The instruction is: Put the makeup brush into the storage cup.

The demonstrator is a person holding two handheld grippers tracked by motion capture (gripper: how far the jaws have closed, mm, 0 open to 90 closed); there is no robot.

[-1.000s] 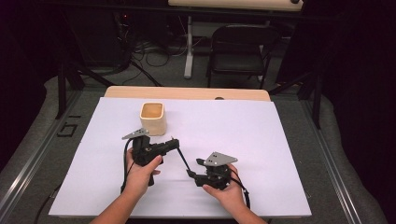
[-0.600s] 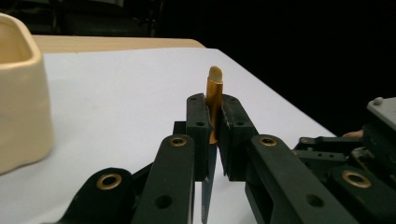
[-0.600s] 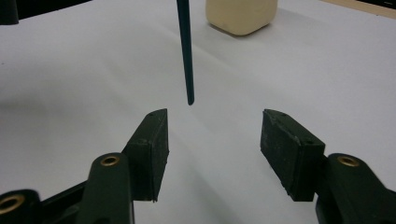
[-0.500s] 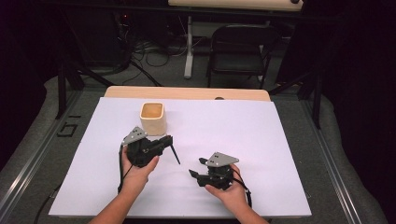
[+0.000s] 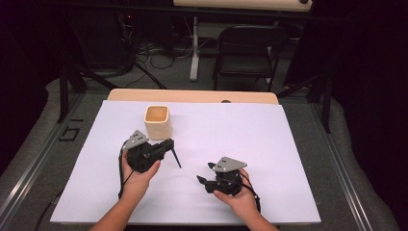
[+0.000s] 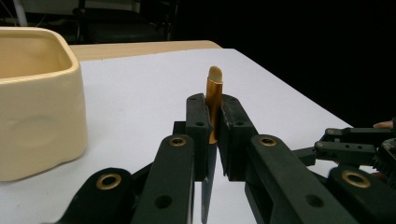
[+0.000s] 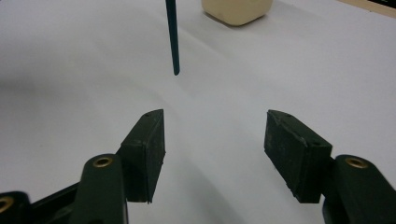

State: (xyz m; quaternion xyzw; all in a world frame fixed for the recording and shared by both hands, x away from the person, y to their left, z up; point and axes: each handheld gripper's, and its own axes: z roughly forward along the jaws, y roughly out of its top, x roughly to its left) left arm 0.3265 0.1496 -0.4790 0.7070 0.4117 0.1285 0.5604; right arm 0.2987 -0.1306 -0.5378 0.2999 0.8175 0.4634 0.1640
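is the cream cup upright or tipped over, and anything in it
Upright: the cream cup stands on its base on the white table sheet, mouth up. The part of its inside that shows in the high view looks empty; its bottom is hidden.

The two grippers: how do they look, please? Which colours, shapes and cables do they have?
Both the left gripper and the right gripper are black, each topped by a grey three-cornered plate. Their jaws are flat rectangular black pads on linked arms with brass-coloured pivots. A black cable trails from each. The forearms are bare, no sleeves.

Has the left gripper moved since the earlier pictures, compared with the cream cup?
Yes. In the high view the left gripper, shut on a dark pen, has drawn back toward the left, away from the right gripper, while the cream cup stayed put.
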